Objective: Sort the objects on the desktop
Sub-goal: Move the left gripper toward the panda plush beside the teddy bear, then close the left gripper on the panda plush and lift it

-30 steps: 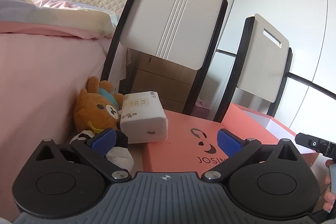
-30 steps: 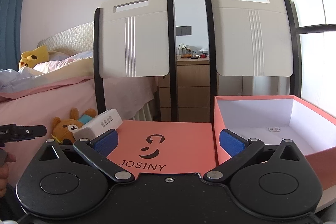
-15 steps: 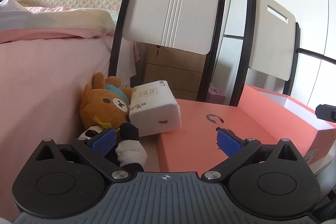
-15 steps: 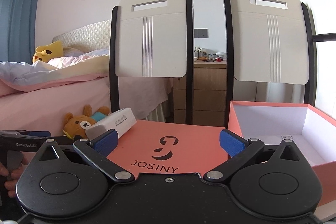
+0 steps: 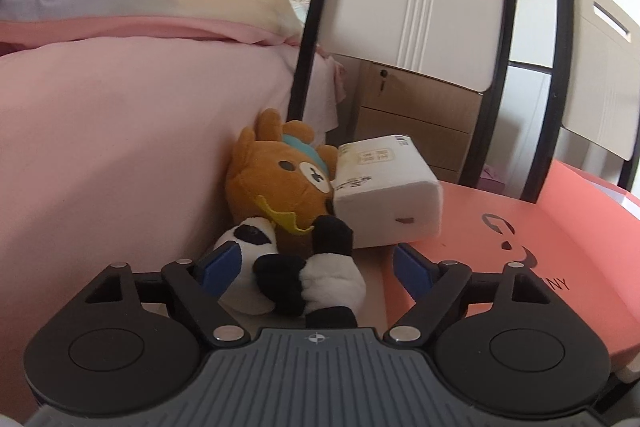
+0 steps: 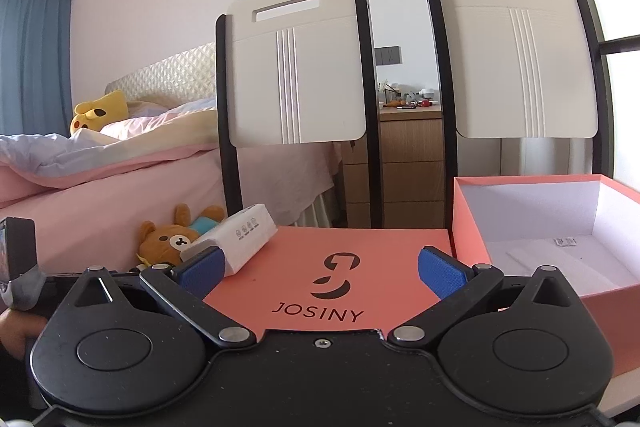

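My left gripper (image 5: 318, 267) is open, its blue pads on either side of a black-and-white panda plush (image 5: 304, 279) that lies between the jaws. Behind the panda lies a brown bear plush (image 5: 280, 187) with a white tissue pack (image 5: 384, 203) leaning on it and on the salmon box lid (image 5: 520, 259). My right gripper (image 6: 320, 273) is open and empty above the lid (image 6: 336, 267) printed JOSINY. The open salmon box (image 6: 472, 219) stands to its right, holding only a white paper. The bear (image 6: 168, 241) and tissue pack (image 6: 240, 241) show at the left.
A pink-covered bed (image 5: 120, 131) rises directly left of the toys. Two white chair backs (image 6: 296, 67) (image 6: 516, 55) stand behind the table, with a wooden nightstand (image 6: 408, 163) between them. My left gripper's body (image 6: 20, 259) shows at the far left edge of the right wrist view.
My left gripper has moved forward and left, so the panda plush now lies between its open jaws. The right gripper has shifted slightly right over the lid.
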Demonstrator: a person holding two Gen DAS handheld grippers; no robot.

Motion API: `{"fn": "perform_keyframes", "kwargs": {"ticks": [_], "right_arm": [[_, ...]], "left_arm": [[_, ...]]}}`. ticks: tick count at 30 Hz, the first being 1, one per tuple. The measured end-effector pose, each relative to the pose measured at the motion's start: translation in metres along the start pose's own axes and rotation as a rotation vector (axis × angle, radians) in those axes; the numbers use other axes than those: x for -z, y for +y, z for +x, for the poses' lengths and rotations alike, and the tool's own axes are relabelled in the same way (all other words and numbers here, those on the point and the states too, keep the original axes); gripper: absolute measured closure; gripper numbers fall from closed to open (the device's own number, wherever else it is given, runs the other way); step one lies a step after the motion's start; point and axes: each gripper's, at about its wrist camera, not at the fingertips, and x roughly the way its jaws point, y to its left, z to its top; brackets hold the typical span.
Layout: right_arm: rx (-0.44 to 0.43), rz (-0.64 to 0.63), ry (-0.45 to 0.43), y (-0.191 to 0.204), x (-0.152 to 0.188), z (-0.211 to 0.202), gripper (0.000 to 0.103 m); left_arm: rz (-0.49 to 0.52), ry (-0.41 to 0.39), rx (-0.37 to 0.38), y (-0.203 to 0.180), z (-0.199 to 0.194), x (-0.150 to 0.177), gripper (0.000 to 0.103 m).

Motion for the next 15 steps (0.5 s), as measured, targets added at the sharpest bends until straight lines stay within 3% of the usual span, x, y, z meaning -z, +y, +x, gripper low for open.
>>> {"fn": "perform_keyframes", "kwargs": {"ticks": [9,11,15], "right_arm": [[-0.037,0.031,0.022,0.0025,0.0029,0.0061,0.000],[-0.038,0.030,0.027,0.0038,0.0035,0.0071,0.000],[-0.040,0.037,0.028,0.0033,0.0054,0.0080,0.000]], "left_arm": [[-0.033,0.005,-0.080,0.0068,0.0070,0.0036,0.044],[-0.030,-0.005,-0.107,0.0063,0.0071,0.0050,0.056],[-0.030,-0.010,-0.094,0.0057,0.0037,0.0067,0.063]]}}
